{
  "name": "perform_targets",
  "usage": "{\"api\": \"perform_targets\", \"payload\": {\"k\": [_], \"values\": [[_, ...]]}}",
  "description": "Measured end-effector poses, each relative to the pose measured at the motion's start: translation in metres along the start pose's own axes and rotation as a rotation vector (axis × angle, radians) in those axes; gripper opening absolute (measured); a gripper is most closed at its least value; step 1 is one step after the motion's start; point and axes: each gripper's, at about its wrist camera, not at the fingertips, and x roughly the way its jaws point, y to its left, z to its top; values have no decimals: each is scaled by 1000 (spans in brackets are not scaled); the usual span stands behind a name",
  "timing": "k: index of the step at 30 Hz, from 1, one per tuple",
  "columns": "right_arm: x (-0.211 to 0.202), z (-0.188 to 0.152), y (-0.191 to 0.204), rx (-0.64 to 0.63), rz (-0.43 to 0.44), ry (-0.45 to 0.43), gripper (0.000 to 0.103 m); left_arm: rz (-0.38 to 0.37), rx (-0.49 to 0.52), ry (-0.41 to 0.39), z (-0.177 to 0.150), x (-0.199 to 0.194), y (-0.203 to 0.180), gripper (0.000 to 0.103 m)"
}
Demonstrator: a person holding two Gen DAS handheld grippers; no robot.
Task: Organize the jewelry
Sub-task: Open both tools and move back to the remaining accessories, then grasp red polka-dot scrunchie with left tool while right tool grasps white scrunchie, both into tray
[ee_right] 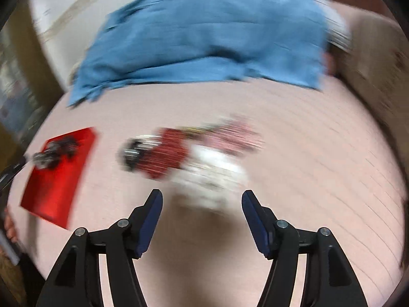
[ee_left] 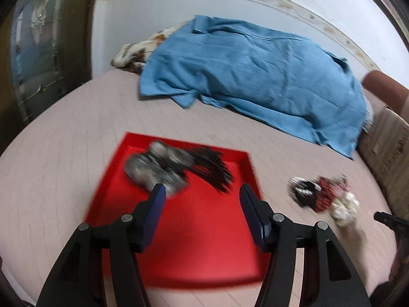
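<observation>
Black left gripper (ee_left: 202, 192) hangs spread and empty over shallow red plastic tray (ee_left: 204, 243), some dark and silvery jewelry (ee_left: 163, 168) already inside. Right gripper (ee_right: 202, 199), also spread and empty, fronts blurred loose pile of red, white and black pieces (ee_right: 184, 156) on pink quilted bedspread (ee_right: 306, 179). Likely next: pinch one piece, carry it left. Crumpled blue cloth (ee_left: 255, 76) lies beyond, no obstruction.

bed (ee_left: 64, 153) | on it: red tray (ee_left: 199, 243); jewelry pile (ee_left: 324, 197); blue cloth (ee_left: 255, 81)

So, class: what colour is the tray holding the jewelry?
Red: the tray shows best in the left wrist view.
</observation>
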Motion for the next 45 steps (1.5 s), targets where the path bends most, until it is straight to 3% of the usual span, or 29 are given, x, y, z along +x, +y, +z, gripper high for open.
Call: {"api": "perform_targets", "payload": {"k": [4,7,15,17,18,27,32,35,36,37,40,45], "values": [[-4,-5,-45,80,-24,-10,69,-87,39,41,-6,-11,-45,59],[-3,-6,-66,122,24,-25,69,-127,76,80,-8,-9,-83,59],[41,10,-43,76,186,-23,69,-164,157,173,-3,29,-166,58],[53,14,-37,61,216,-18,69,-172,160,215,-2,49,-183,39],[57,15,-35,54,232,-15,69,-179,164,244,-2,61,-192,36],[83,23,-38,71,353,10,68,-158,297,308,-15,136,-265,35],[103,24,-34,83,406,55,58,-154,339,360,-24,169,-278,35],[113,23,-34,96,431,87,40,-157,333,379,-29,179,-277,33],[115,22,-34,100,440,94,29,-159,329,386,-30,181,-276,28],[116,22,-34,104,452,100,20,-160,328,393,-32,181,-275,14],[113,22,-34,103,454,91,12,-165,303,386,-31,173,-270,10],[98,24,-37,132,471,54,10,-199,263,337,-26,134,-255,10]]}}
